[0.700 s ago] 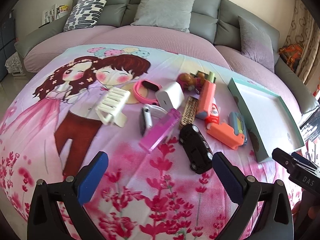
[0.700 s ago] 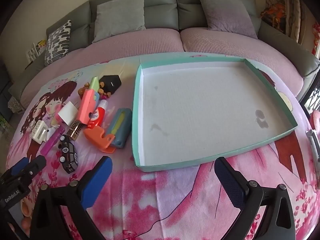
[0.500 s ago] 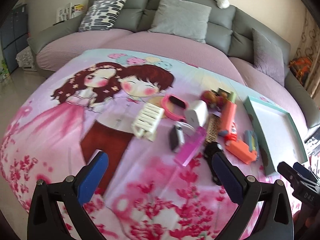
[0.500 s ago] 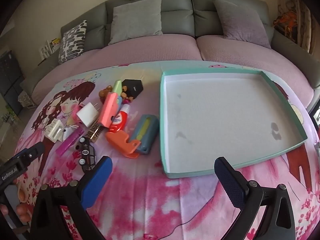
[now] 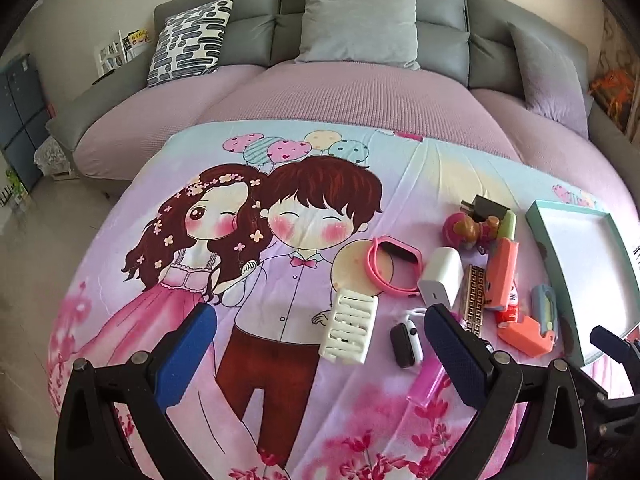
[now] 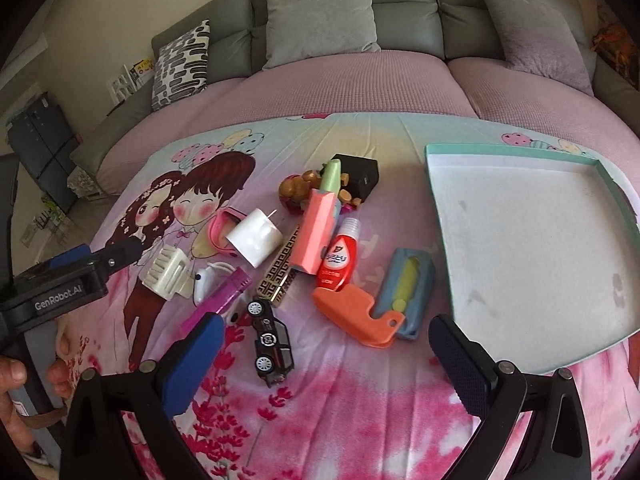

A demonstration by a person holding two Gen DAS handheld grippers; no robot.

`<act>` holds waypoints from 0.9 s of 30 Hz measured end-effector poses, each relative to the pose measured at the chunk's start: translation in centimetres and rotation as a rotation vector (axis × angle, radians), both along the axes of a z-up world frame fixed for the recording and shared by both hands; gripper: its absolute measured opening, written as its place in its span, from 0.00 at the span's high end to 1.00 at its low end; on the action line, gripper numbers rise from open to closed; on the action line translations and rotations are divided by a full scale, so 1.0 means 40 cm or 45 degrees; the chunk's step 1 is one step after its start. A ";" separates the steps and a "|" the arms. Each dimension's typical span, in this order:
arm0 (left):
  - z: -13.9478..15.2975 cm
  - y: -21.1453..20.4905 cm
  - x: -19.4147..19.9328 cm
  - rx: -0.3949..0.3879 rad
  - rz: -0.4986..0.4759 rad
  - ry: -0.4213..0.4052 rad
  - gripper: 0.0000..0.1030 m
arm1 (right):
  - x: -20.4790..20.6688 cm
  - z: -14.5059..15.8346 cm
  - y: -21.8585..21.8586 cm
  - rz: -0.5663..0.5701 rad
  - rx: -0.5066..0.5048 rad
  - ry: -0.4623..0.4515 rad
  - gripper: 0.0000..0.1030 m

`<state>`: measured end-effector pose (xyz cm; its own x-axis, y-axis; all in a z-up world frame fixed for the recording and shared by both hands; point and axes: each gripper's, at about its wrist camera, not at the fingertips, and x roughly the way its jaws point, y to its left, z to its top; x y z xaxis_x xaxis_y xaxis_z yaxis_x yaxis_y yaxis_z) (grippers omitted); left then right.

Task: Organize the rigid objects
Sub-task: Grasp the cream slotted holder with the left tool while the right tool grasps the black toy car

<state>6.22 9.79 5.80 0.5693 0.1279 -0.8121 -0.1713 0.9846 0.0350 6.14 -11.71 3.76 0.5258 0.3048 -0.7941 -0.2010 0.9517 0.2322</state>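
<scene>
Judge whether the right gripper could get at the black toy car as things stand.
Probably yes. The right gripper is open and empty, and the black toy car lies just ahead between its fingers, apart from the pile, with nothing on top.

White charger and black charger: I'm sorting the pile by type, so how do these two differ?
The white charger is the larger and lies in the middle of the pile beside the pink watch band; the black charger is smaller and sits at the pile's far edge, behind the green-tipped stick. The white one's prongs point up and right; the black one's aren't visible here. Both are boxy and lie outside the tray.
</scene>
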 end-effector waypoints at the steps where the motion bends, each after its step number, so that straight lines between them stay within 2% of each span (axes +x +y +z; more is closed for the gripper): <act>1: -0.004 0.001 0.005 -0.010 0.006 0.010 0.00 | 0.004 -0.006 0.013 0.012 -0.013 0.012 0.00; 3: -0.020 0.001 0.012 -0.059 -0.012 0.037 0.00 | 0.006 -0.015 0.039 0.038 -0.020 0.037 0.00; 7: -0.058 -0.022 0.017 -0.017 -0.071 0.085 0.01 | 0.002 -0.053 0.076 0.077 -0.043 0.056 0.03; 9: -0.077 -0.022 0.020 -0.032 -0.076 0.101 0.06 | 0.005 -0.073 0.087 0.090 -0.038 0.064 0.10; 11: -0.096 -0.013 0.025 -0.065 -0.074 0.120 0.19 | 0.005 -0.087 0.097 0.107 -0.040 0.068 0.16; 13: -0.111 -0.010 0.027 -0.069 -0.075 0.128 0.23 | 0.005 -0.100 0.103 0.120 -0.044 0.085 0.18; 15: -0.118 -0.009 0.026 -0.070 -0.078 0.120 0.25 | 0.006 -0.107 0.109 0.122 -0.038 0.083 0.27; 16: -0.121 -0.008 0.027 -0.077 -0.081 0.117 0.29 | 0.005 -0.109 0.110 0.121 -0.038 0.082 0.30; 18: -0.128 -0.003 0.031 -0.107 -0.082 0.118 0.37 | 0.006 -0.112 0.113 0.124 -0.051 0.085 0.42; 21: -0.136 0.002 0.035 -0.157 -0.083 0.113 0.47 | 0.006 -0.119 0.117 0.132 -0.059 0.099 0.46; 23: -0.139 0.002 0.037 -0.165 -0.085 0.108 0.62 | 0.007 -0.124 0.119 0.136 -0.062 0.106 0.49; 24: -0.140 0.002 0.038 -0.172 -0.087 0.107 0.65 | 0.007 -0.125 0.119 0.138 -0.058 0.109 0.56; 26: -0.144 0.002 0.038 -0.187 -0.091 0.107 0.66 | 0.010 -0.128 0.118 0.140 -0.048 0.114 0.61; 27: -0.144 0.001 0.037 -0.185 -0.091 0.104 0.66 | 0.011 -0.128 0.118 0.141 -0.045 0.110 0.67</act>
